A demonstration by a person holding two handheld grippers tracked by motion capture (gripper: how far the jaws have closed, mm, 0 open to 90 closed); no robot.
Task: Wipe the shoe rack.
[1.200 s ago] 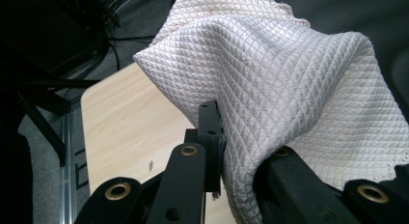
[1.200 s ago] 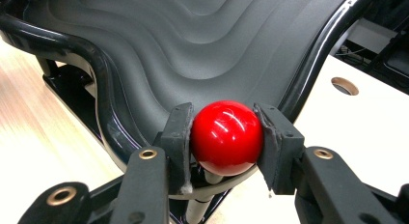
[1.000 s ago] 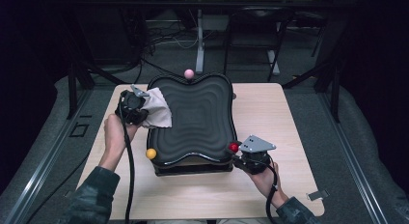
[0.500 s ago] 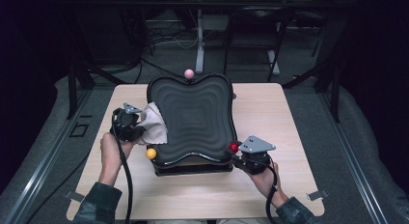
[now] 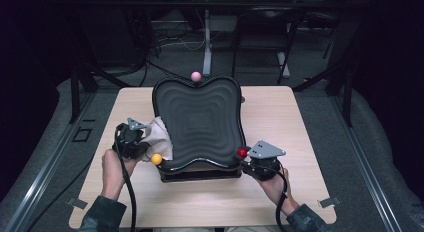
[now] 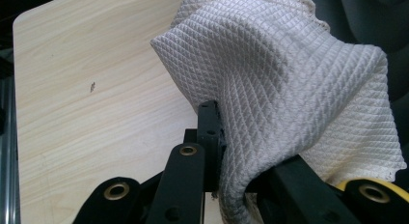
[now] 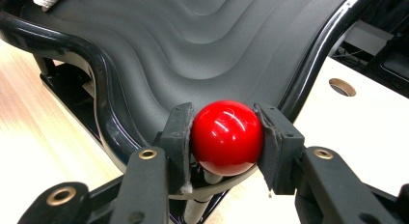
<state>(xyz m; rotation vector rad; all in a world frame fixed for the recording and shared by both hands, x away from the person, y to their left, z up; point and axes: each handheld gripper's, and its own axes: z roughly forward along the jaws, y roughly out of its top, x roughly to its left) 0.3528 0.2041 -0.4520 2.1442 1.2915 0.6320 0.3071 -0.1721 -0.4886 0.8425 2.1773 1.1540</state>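
Since the earlier frames the left gripper (image 5: 134, 142) has drawn the white cloth (image 5: 159, 138) down the tray's (image 5: 200, 117) left rim toward 7 o'clock, beside the yellow ball (image 5: 156, 159), while the right gripper (image 5: 250, 159) holds the red ball (image 5: 242, 152) at 5 o'clock; wiping seems the step in hand, and next the cloth must go back onto the ribbed surface. Left gripper view adds jaws pinched together on cloth (image 6: 289, 89) over bare table (image 6: 87, 113). Right gripper view shows pads (image 7: 179, 132) clamped on the red ball (image 7: 226, 137), perhaps a knob.
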